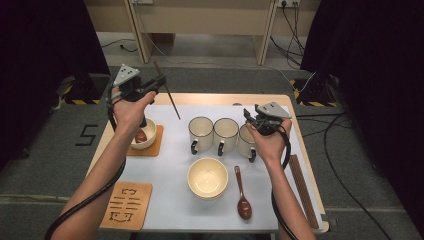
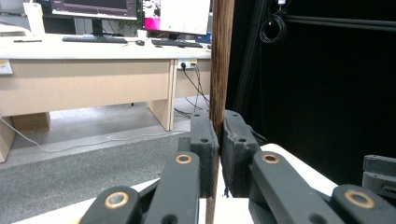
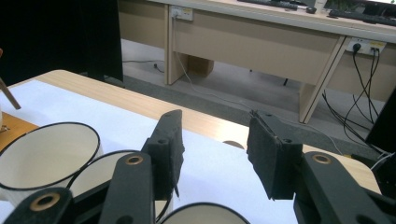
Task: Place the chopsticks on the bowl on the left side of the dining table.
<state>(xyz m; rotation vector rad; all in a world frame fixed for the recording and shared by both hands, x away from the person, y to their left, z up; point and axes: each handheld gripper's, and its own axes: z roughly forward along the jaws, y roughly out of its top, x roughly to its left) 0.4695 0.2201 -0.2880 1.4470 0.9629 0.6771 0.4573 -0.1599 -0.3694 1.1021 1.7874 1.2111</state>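
Gripping a dark wooden chopstick between its pads, the left gripper is raised above the far left part of the counter; the stick slants from beyond the counter's far edge down toward the white mat. In the left gripper view the chopstick stands upright, clamped between the two black jaws, its length running above and below them. The right gripper hovers over the rightmost of three white mugs lined up mid-counter; its jaws are parted with nothing between them, as the right gripper view shows, the mug rims lying just below. Well apart from the chopstick, nearer the person, lie a cream bowl and a brown spoon.
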